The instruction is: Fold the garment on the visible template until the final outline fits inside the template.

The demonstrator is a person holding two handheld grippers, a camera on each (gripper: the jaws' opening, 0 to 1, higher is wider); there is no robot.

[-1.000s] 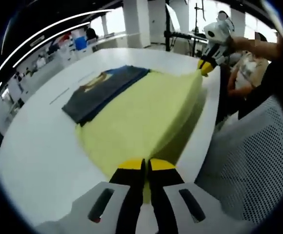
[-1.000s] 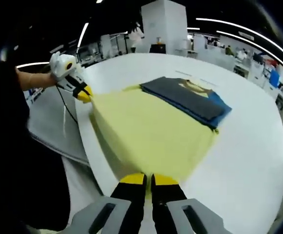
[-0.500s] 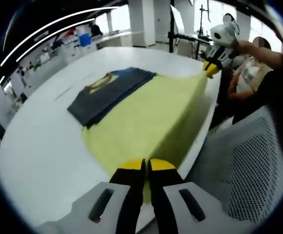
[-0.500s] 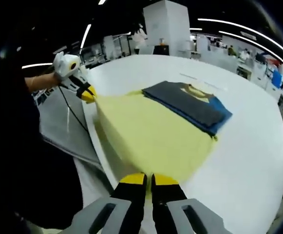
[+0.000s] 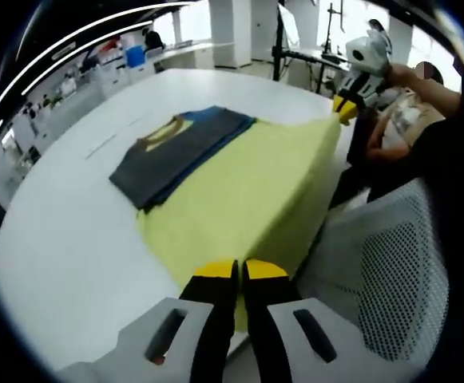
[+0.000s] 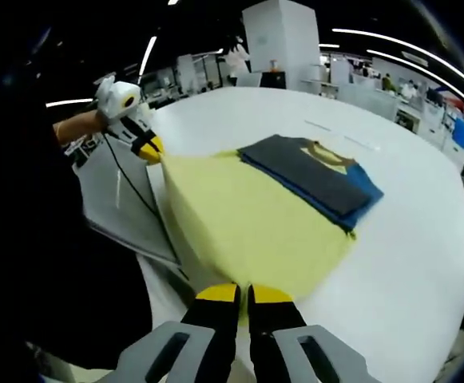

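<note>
White counter [image 5: 64, 239] in a bright open workshop, perforated chair [image 5: 383, 287] beside its near edge | yellow garment [image 5: 247, 191] lies from mid-counter past the near edge, dark folded shirt [image 5: 180, 152] on its far part | left gripper [image 5: 235, 275] and right gripper [image 6: 239, 299] fingers each pinch a garment corner | since earlier, garment drawn farther off the edge.

Ahead of the clamped left gripper [image 5: 238, 275], the stretched yellow garment [image 5: 247, 191] is blocking passage; bare white tabletop [image 5: 64, 239] is lying open leftward.
</note>
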